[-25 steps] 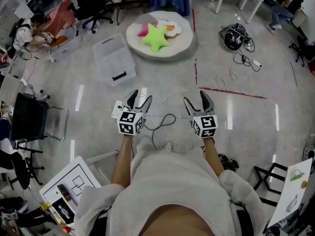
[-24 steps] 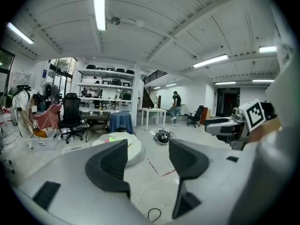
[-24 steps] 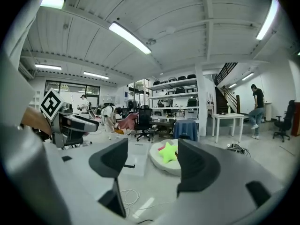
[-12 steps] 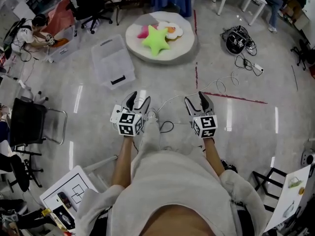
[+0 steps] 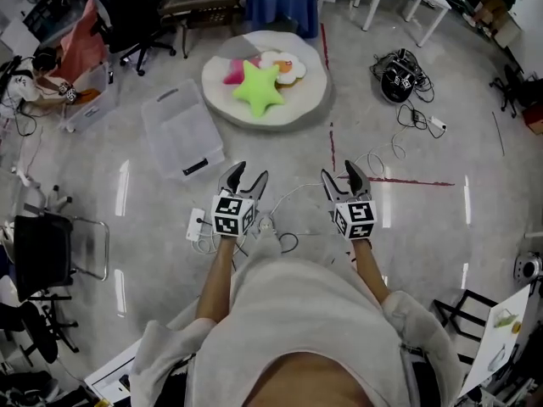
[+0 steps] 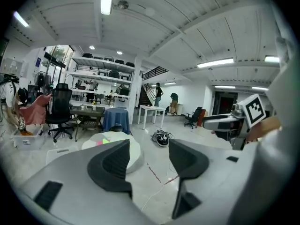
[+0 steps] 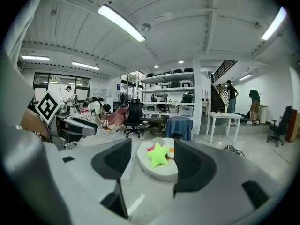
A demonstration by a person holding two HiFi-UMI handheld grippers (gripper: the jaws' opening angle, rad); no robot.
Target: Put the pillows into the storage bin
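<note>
We log the left hand-held gripper [image 5: 243, 179] and right hand-held gripper [image 5: 345, 178] spread, empty; the right's jaws just narrowed. Only the head view shows the storage bin [image 5: 181, 134] plainly.

Lab workspace: office chairs [image 5: 127, 7], shelving [image 6: 101, 74], floor cables [image 5: 414, 113]

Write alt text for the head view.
The left gripper and right gripper are open and empty above a shiny floor; the right's jaws just narrowed slightly. Ahead, a green star pillow lies on a round white cushion beside a clear storage bin.
</note>
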